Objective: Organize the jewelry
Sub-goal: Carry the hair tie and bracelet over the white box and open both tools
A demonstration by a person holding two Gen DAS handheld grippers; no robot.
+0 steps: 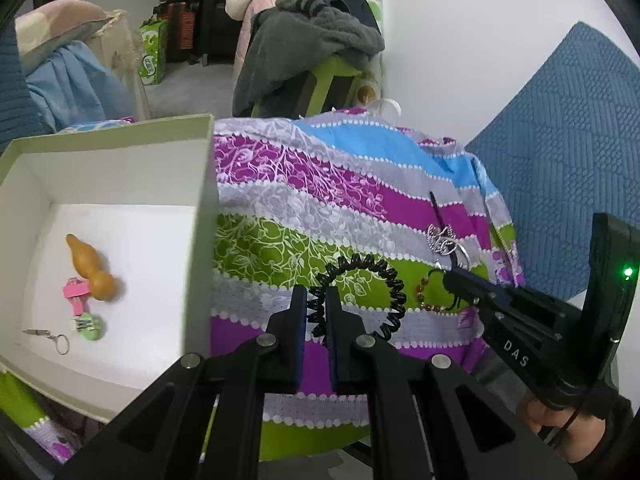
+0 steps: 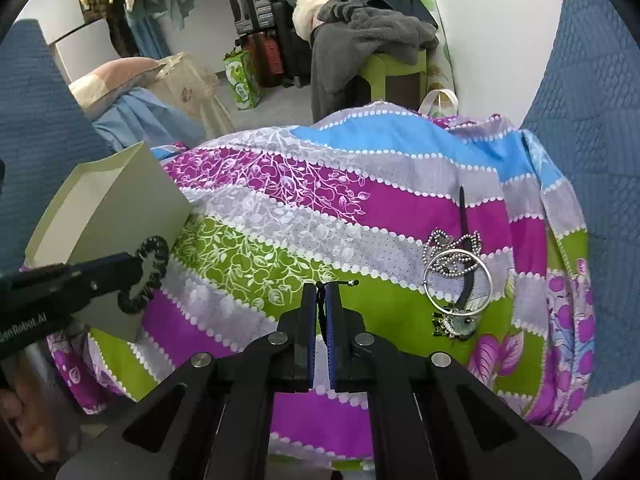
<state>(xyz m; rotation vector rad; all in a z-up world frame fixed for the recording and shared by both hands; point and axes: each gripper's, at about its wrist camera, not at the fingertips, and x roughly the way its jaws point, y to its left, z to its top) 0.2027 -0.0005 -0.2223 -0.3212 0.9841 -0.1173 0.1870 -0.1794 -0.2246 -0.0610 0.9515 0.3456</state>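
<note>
Two grips are at risk. Left gripper [image 1: 316, 308] is nearly closed on the black coiled spiral hair tie [image 1: 360, 296]; it may spring free short of the open white cardboard box [image 1: 208, 184]. Right gripper [image 2: 320, 304] pinches a thin black cord [image 2: 334, 283], which may slip; the silver bangle [image 2: 458, 280] lies near.

One box [image 1: 120, 152]; inside: one gourd charm [image 1: 91, 268], one pink clip [image 1: 76, 291], one green trinket [image 1: 89, 326], one keyring [image 1: 60, 342]. On cloth: one black coil bracelet [image 1: 384, 280], one beaded bracelet [image 1: 430, 298], one silver bangle [image 2: 458, 280], one bead-chain butterfly [image 2: 454, 250]. Two grippers.
</note>
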